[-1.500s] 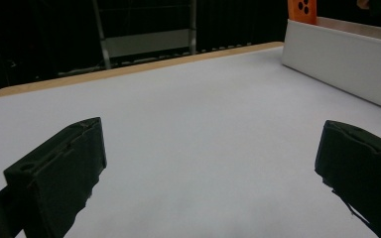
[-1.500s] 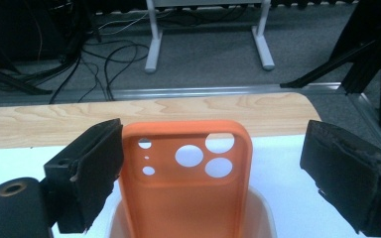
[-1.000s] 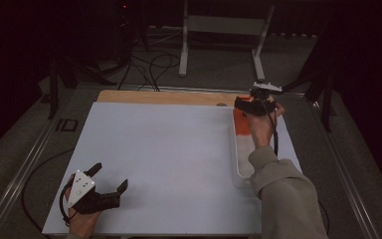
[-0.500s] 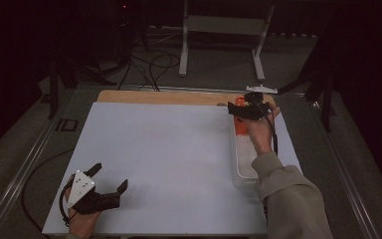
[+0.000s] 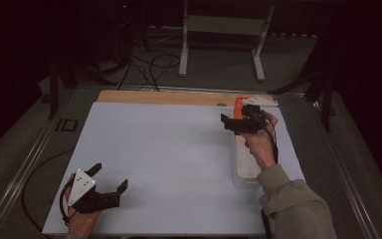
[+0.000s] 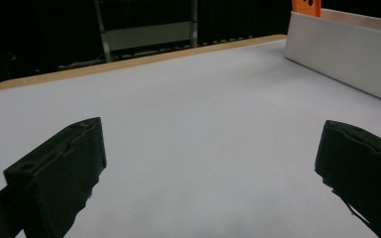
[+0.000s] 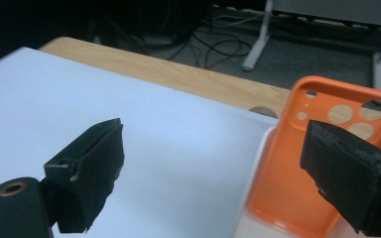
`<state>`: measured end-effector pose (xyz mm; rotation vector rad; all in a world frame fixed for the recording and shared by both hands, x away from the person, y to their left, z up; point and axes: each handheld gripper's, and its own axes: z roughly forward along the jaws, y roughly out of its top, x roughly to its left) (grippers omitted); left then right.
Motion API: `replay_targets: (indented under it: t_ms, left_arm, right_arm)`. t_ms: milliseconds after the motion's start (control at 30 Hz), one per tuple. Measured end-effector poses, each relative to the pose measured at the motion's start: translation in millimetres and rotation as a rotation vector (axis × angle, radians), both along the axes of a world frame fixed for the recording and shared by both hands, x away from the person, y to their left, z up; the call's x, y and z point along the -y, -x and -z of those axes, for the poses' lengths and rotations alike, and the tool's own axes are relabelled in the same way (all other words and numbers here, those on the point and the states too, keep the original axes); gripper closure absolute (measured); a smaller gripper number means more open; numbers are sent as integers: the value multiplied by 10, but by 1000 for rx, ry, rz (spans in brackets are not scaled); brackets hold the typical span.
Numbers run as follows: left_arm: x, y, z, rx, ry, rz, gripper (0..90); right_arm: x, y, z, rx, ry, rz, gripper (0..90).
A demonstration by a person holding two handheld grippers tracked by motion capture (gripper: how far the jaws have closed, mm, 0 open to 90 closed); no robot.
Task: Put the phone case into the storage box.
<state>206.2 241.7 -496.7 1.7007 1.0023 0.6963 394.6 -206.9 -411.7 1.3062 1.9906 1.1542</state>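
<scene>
Orange phone case [image 7: 297, 178]: soft-looking shell w/ round camera cutouts at top end, empty, no phone in it. Stands tilted, leaning in far end of white tray [image 7: 258, 163], cutout end up. Rel. to right gripper [image 7: 238, 168] jaws: sits at the right jaw, partly behind it, not between them; jaws spread wide, not touching it as far as visible.

My two hand-held grippers and my sleeve

My left gripper [image 5: 110, 188] is black with a grey three-cornered plate and trailing cable; my right gripper [image 5: 230, 122] is black too; my right sleeve [image 5: 298, 204] is khaki-olive.
</scene>
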Motion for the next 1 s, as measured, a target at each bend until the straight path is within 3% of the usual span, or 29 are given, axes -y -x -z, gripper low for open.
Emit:
replay_targets:
  t_ms: [367, 400, 500, 600, 833, 900, 1000]
  left_arm:
    - [-23, -23, -32, -27, -3, 13, 4]
    - [-36, -27, -47, -34, 4, 12, 4]
    - [-53, -28, -63, -40, 9, 13, 4]
    - [-76, -36, -86, -48, 5, 15, 4]
    - [-119, -35, -143, -42, 10, 28, 4]
    - [-138, -27, -184, -31, 20, 41, 4]
    - [-182, -14, -244, -18, 25, 40, 4]
  right_arm:
    - [-5, 411, -20, 18, -41, -77, 87]
    - [-4, 508, -14, 38, -39, -91, 86]
    - [-2, 599, -3, 46, -51, -108, 86]
    - [23, 776, 59, 58, -58, -135, 83]
    - [118, 983, 176, 48, -102, -177, 83]
    - [147, 1064, 219, 58, -105, -181, 83]
    - [207, 1217, 283, 93, -151, -189, 83]
